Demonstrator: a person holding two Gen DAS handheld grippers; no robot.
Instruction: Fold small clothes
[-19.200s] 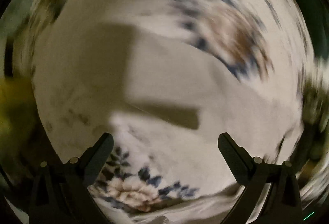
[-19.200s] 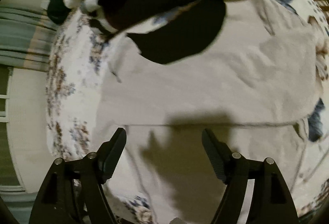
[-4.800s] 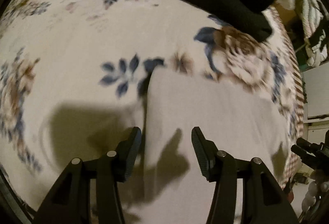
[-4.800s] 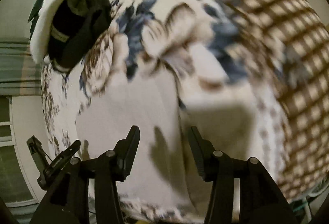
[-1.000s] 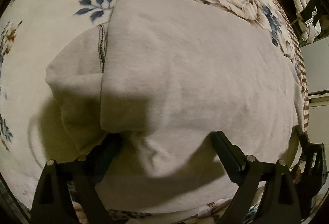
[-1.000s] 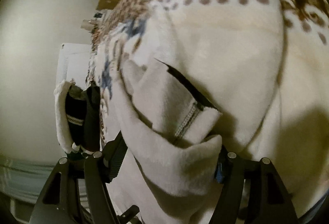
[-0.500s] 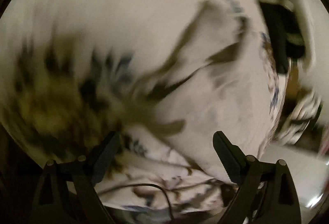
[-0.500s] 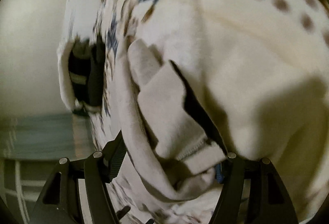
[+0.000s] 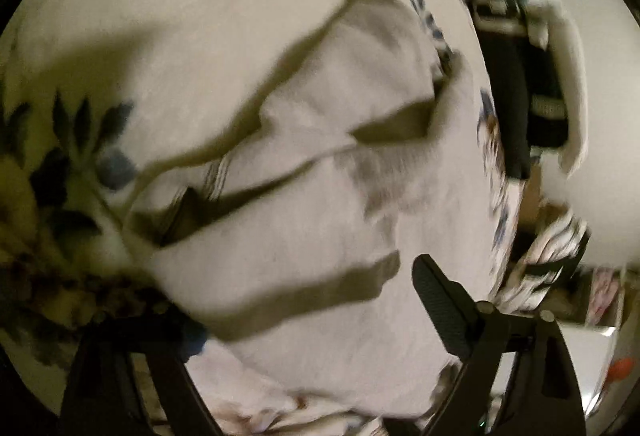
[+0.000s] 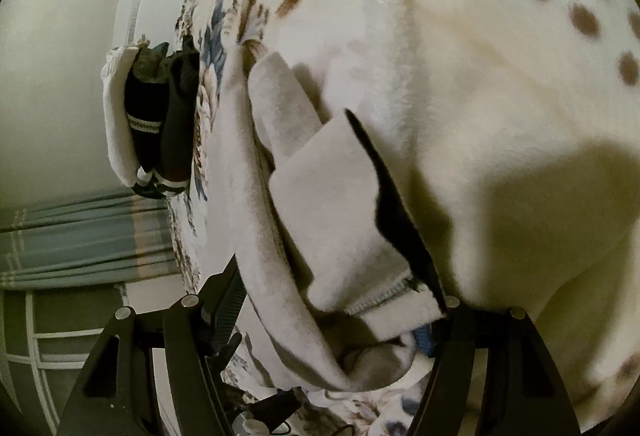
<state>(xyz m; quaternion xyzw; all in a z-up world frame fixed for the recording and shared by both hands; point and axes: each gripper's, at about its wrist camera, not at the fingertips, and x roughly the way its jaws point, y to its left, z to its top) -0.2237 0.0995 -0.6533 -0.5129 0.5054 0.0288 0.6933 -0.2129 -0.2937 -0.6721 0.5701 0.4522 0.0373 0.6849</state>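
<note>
The folded grey garment (image 9: 320,220) lies on the floral blanket (image 9: 80,164), layered into a thick bundle. The left gripper (image 9: 304,320) straddles its near edge, jaws closing with the fabric between them, apparently to lift it. The right gripper (image 10: 340,300) has its fingers spread wide around the stacked folds (image 10: 332,220), seemingly bracing them; whether its pads press is unclear. Darker clothes (image 10: 160,124) wait beyond.

A pale folded garment (image 9: 320,196) fills the frame's centre on a floral blanket (image 9: 80,140) — the left gripper (image 9: 304,320) at the bottom edge, jaws closing, pads clear of it.
</note>
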